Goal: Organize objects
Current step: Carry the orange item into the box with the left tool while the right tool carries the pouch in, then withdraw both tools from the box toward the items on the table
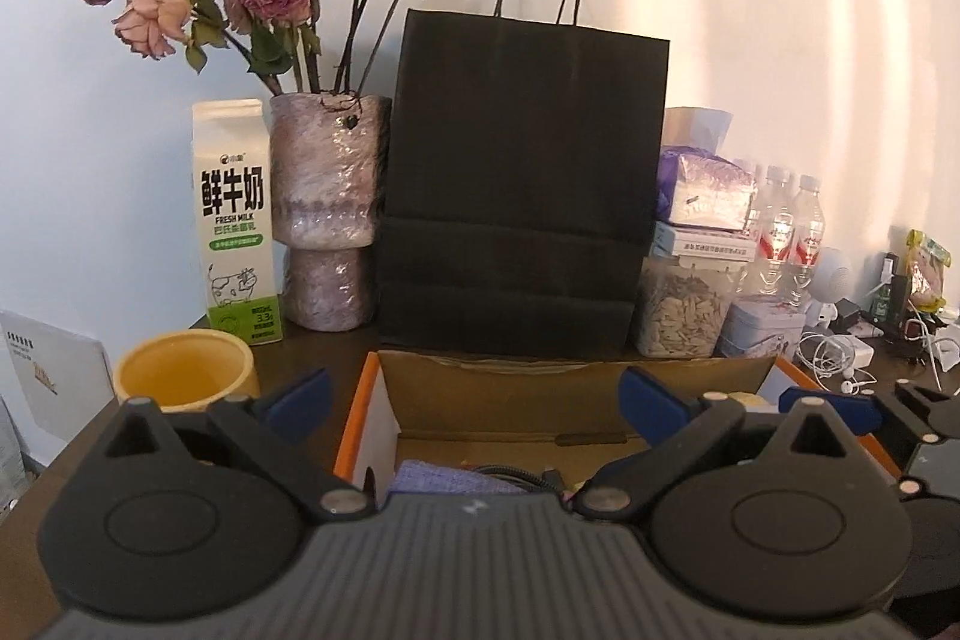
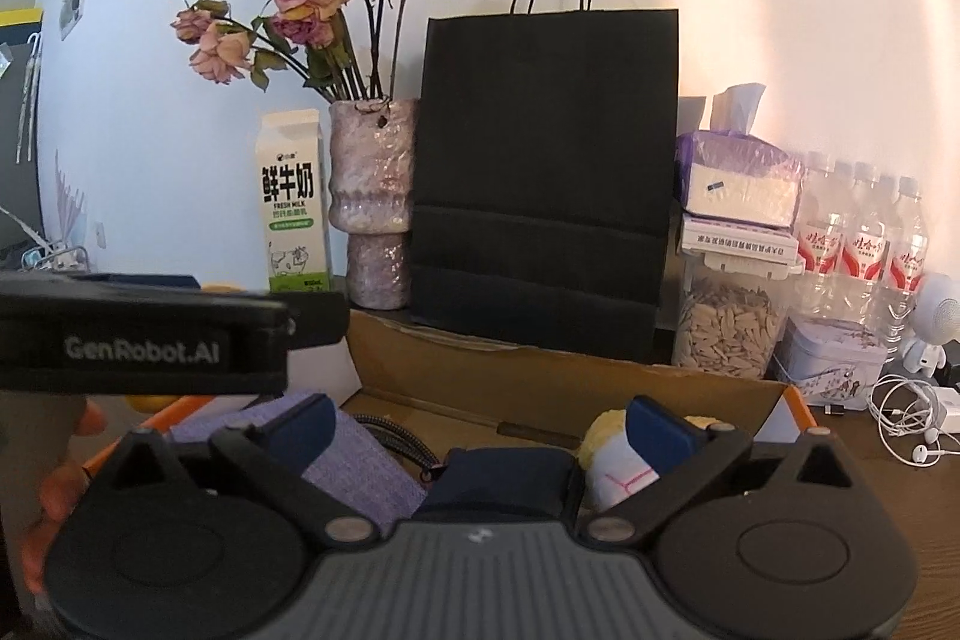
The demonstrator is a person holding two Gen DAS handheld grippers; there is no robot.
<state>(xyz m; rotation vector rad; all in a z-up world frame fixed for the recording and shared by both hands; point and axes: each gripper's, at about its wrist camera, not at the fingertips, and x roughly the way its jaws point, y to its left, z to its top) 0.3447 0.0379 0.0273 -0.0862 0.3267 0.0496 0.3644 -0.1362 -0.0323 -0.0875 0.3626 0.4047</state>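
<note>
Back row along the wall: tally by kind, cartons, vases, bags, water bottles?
White-and-green fresh milk carton: 1
Mottled pink-purple vase of dried roses: 1
Black paper carrier bag with cord handles: 1
Clear plastic water bottles with red labels: 3 visible in the right wrist view
Total: 6

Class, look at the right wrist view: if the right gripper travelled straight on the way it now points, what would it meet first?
Most likely the far wall of the cardboard box, since the open right gripper hangs over the box's contents. Behind that wall stands the black paper bag. Depth is hard to judge through the fisheye.
</note>
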